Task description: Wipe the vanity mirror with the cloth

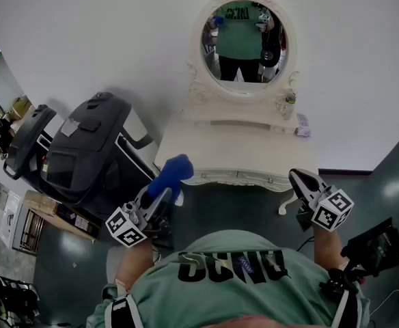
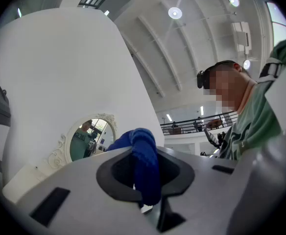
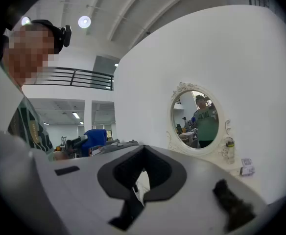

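the left gripper (image 2: 148, 204) pinches the blue cloth (image 2: 145, 160), clear in its own view; the right gripper (image 1: 300, 178) is closed, empty.

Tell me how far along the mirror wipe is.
Done: the left claw is clamped on the blue cloth. In hand: it hangs before the vanity, short of the mirror. Left: all the wiping. The right claw is shut, empty.

The blue cloth (image 1: 174, 171) looks soft and ribbed. The vanity mirror (image 1: 244, 43) has glossy glass and a carved cream frame (image 1: 198, 80), matt like the smooth dressing table (image 1: 220, 149).
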### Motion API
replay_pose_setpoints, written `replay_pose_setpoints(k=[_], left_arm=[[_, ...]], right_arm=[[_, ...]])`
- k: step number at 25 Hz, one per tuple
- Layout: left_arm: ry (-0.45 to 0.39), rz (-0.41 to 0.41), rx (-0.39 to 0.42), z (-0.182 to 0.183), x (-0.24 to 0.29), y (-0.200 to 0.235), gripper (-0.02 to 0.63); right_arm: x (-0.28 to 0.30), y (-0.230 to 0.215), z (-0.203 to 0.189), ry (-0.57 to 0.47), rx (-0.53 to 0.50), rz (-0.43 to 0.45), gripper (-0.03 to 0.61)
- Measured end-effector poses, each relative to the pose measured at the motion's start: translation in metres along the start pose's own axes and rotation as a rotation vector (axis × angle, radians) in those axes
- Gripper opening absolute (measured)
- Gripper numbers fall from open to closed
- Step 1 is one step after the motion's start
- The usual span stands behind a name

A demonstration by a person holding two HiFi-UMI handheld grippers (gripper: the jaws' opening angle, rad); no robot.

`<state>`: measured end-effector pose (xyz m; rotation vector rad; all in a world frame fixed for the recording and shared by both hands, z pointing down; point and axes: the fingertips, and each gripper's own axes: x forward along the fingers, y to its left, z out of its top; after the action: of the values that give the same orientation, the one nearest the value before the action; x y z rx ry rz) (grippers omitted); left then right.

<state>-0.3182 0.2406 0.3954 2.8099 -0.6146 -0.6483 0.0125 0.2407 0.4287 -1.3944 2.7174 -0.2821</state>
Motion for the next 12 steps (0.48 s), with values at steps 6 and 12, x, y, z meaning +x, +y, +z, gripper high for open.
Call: replay_pose_setpoints(k=[6, 12], left_arm=[[-0.014, -0.013, -0.002, -0.002, 0.000, -0.006, 0.063], [-0.013, -0.005, 0.011, -0.015, 0.011, -0.013, 0.063]], right_arm=[[0.000, 0.003, 0.002, -0.003, -0.015, 0.014, 0.011], [-0.009, -0.014, 0.004, -0.029, 0.011, 0.010, 0.011]])
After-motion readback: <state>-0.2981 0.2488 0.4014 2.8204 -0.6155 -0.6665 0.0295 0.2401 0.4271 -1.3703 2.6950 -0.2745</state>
